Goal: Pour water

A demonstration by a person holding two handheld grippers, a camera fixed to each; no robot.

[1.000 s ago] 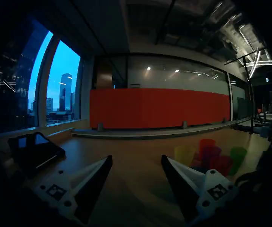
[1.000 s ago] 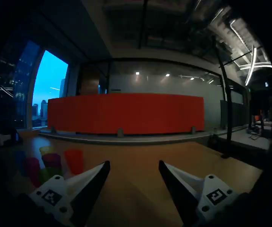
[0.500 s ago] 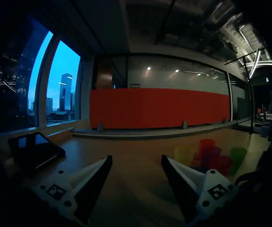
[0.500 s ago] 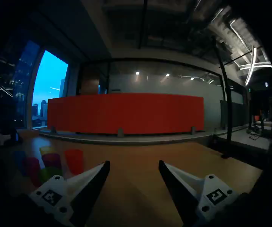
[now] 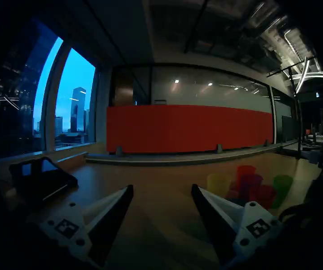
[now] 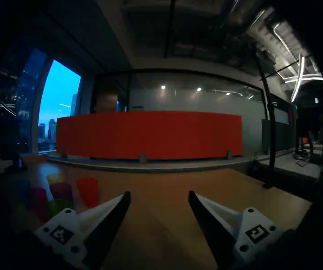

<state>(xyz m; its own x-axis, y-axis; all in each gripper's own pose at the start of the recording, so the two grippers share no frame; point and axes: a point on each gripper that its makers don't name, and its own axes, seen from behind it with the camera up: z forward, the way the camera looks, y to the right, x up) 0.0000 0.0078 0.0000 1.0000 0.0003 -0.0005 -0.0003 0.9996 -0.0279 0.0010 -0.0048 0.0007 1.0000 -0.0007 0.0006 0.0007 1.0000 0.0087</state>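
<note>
We held the left gripper [image 5: 161,186] and the right gripper [image 6: 159,193] wide open and empty over the long wooden tabletop [image 5: 161,173], with the huddle of coloured plastic cups [image 5: 250,185] standing between them. Reaching into so tight a cluster in such dim light, we risked toppling neighbouring cups and spilling water.

Dim office, wooden table [image 5: 161,198], long red partition [image 5: 188,128], tall window [image 5: 74,105] with blue dusk skyline, ceiling lights [image 6: 298,76]

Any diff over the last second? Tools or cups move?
Nothing visibly changed. The left tool and the right tool are open and empty, as before. The coloured cups sit in the same cluster on the wooden table, untouched.
</note>
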